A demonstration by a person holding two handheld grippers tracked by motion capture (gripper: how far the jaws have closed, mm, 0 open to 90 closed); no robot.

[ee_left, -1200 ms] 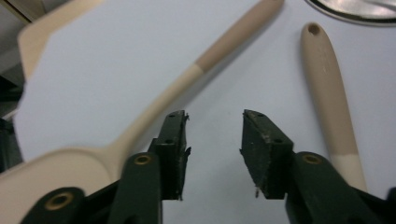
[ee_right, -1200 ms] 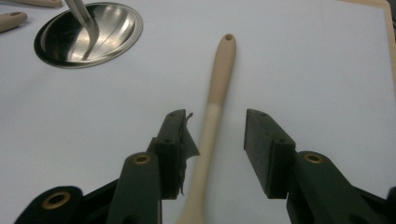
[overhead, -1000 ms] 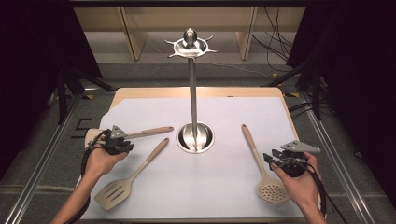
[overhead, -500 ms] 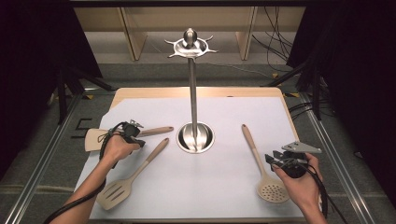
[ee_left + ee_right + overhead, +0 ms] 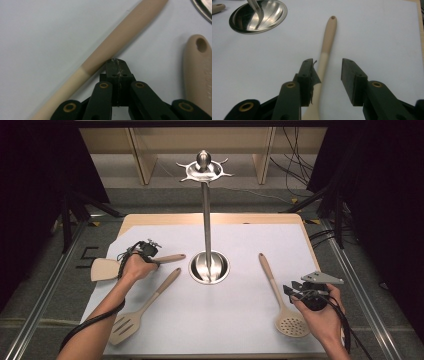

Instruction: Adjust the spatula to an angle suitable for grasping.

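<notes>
A flat beige spatula (image 5: 107, 269) lies at the left with its handle (image 5: 120, 37) running toward the stand. My left gripper (image 5: 146, 250) is over that handle. Its jaws are shut with nothing between them, and the tips (image 5: 116, 61) rest against the handle's side. The slotted turner (image 5: 125, 326) lies nearer the person, its holed handle end (image 5: 197, 72) to the right of my jaws. My right gripper (image 5: 328, 61) is open and its jaws have just been closing a little. The skimmer's handle (image 5: 327, 37) lies between them, close to the left pad. The skimmer (image 5: 291, 324) is at the right.
A steel utensil stand (image 5: 210, 268) with a tall pole and hooked top (image 5: 202, 170) rises from the middle of the white sheet (image 5: 240, 320). Its round base (image 5: 258, 16) lies up and left of my right gripper. Metal rails and dark floor border the table.
The left hand has moved right and away from the person, from near the spatula's blade to its handle. The right hand has kept still.
</notes>
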